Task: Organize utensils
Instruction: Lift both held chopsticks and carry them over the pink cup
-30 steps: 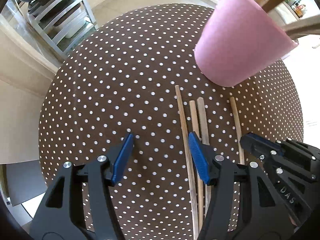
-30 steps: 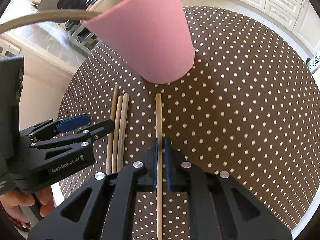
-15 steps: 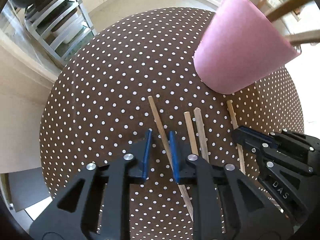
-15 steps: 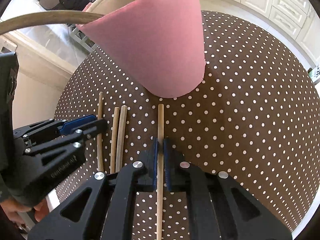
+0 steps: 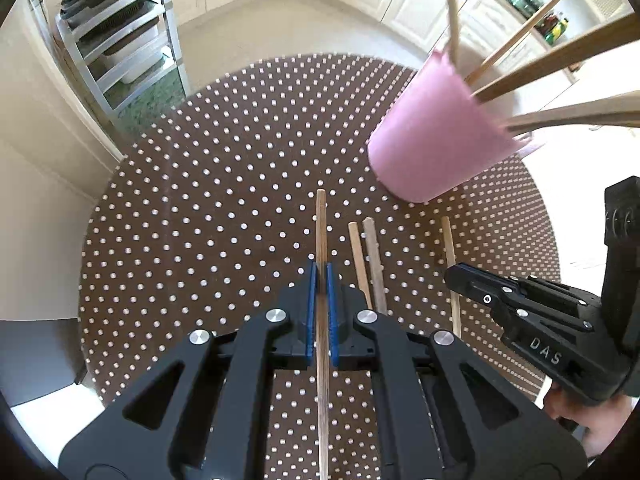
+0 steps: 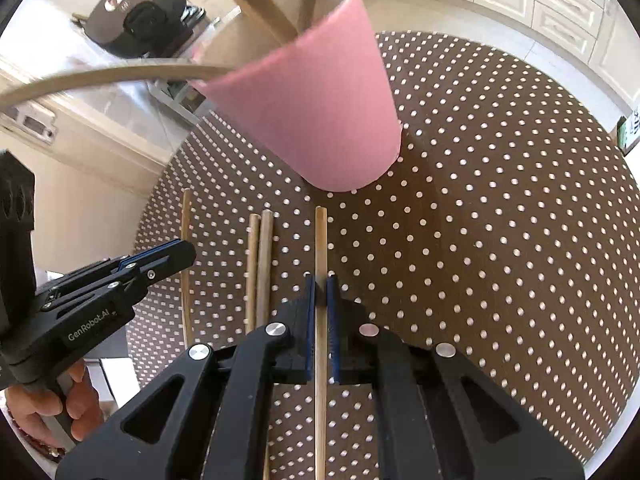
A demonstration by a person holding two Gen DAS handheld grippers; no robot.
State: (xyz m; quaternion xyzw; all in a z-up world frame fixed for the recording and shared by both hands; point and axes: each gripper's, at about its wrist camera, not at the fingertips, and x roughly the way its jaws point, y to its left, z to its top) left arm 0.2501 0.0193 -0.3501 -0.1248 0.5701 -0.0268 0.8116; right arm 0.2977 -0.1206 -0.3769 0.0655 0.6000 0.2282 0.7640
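Clearly, the pink cup stands on the round polka-dot counter and holds several wooden utensils that lean out over its rim. The left gripper has its jaws closed on one wooden chopstick. The right gripper has its jaws closed on another chopstick, whose tip lies just short of the cup's base. Between them, two loose chopsticks lie side by side on the counter.
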